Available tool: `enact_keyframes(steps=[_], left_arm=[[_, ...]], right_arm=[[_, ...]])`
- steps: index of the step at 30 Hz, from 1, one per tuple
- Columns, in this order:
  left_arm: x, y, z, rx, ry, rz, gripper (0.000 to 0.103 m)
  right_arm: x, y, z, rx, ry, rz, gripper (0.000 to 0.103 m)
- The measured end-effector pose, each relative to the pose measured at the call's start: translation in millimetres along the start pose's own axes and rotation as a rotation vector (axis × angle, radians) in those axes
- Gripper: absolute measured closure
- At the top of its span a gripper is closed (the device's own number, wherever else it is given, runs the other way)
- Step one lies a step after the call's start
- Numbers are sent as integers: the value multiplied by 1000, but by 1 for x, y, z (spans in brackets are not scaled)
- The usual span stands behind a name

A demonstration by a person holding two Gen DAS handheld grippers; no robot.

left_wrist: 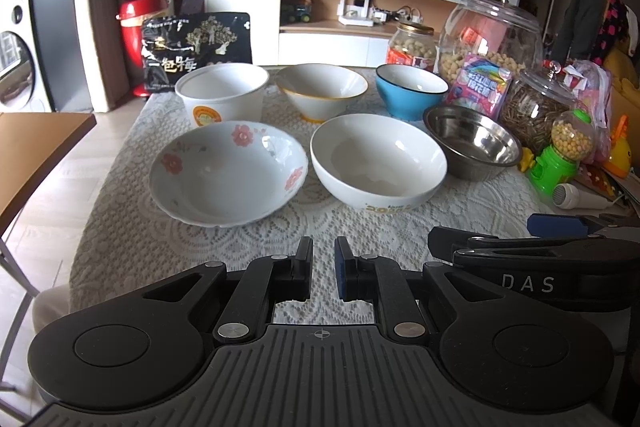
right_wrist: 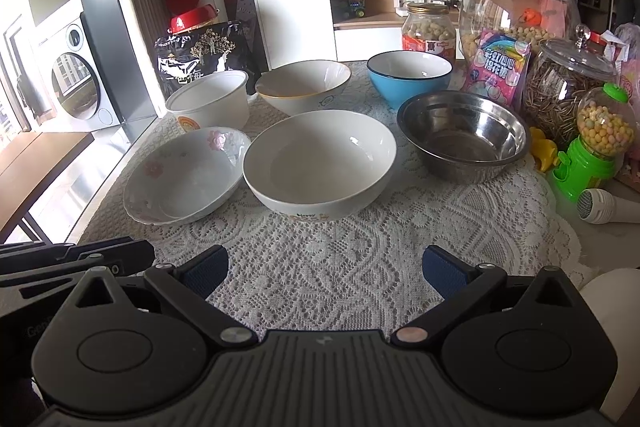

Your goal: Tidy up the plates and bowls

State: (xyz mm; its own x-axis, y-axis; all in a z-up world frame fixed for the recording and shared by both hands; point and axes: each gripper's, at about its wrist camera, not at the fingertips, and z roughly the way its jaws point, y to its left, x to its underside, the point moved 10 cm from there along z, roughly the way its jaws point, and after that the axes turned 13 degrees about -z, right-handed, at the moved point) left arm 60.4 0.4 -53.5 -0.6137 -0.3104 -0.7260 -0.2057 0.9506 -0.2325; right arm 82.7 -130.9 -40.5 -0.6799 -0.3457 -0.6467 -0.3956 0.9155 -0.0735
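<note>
Bowls stood unstacked, so you held your left gripper nearly closed, empty, and your right gripper wide toward the white bowl.

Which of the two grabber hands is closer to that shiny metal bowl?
Right. The right gripper hangs open over the lace cloth with the metal bowl ahead, slightly to its right. The left gripper sits further left, facing the flowered bowl and plain white bowl.
</note>
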Motion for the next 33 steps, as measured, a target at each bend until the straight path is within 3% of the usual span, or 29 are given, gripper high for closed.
enact_keyframes(steps=[33], left_arm=[[-1,1,3,-9,15,-17,89]], right_arm=[[-1,3,1,-7,1,3,0]])
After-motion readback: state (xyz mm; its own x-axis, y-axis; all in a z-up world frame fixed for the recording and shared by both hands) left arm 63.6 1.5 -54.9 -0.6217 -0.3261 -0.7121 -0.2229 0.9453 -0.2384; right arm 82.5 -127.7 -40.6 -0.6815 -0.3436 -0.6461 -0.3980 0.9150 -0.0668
